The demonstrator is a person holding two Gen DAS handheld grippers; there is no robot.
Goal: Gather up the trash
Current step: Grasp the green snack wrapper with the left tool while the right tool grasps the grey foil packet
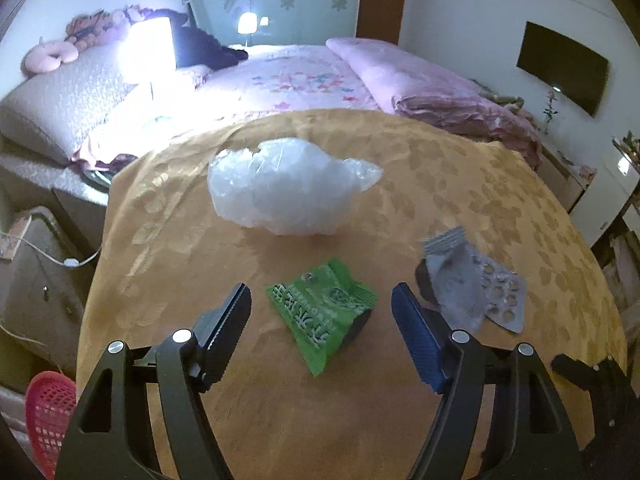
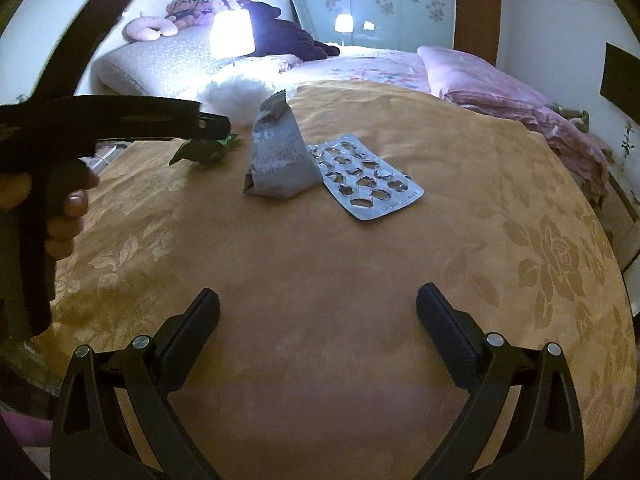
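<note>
My left gripper hangs open right over the green wrapper, which lies on the counter between its fingers, long axis slanting across them. My right gripper, wide open and empty, sits farther off.

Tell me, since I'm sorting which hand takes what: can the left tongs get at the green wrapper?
Probably yes: the left tongs stand open astride the green wrapper, with nothing lying over it.

Green wrapper; grey packet; silver blister pack; gold floral tablecloth.
</note>
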